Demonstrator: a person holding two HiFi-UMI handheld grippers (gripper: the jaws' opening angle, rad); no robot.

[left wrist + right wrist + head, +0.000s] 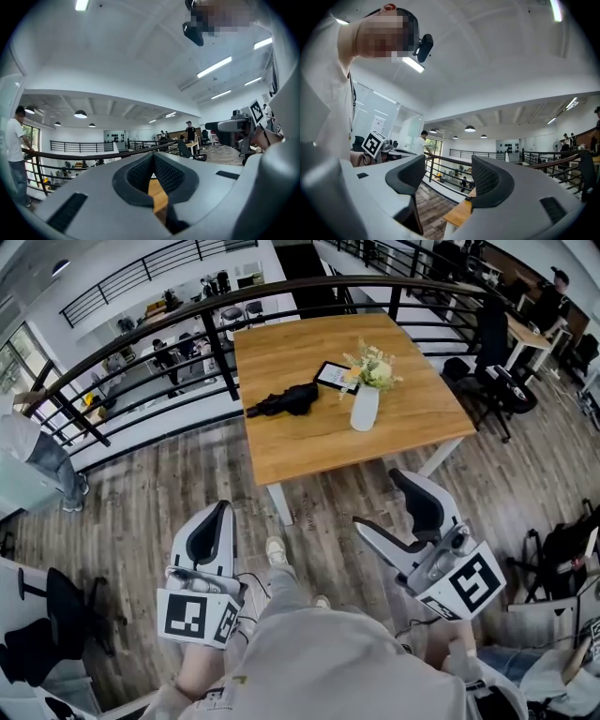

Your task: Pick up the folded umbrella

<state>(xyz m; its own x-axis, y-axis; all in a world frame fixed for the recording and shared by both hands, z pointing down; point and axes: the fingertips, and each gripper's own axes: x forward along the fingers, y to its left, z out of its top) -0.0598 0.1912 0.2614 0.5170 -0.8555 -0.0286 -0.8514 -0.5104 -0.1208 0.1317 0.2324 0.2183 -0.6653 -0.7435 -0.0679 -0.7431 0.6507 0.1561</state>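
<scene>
The folded black umbrella lies on the wooden table, near its left edge, handle toward the railing. Both grippers hang over the floor well short of the table, apart from the umbrella. My left gripper points at the table with its jaws together and nothing in them; its pads meet at the tip in the left gripper view. My right gripper stands open and empty, and the gap between its jaws shows only railing and the table corner. Neither gripper view shows the umbrella.
A white vase of flowers and a tablet sit on the table just right of the umbrella. A black railing runs behind the table. A person stands at the far left and office chairs at the right.
</scene>
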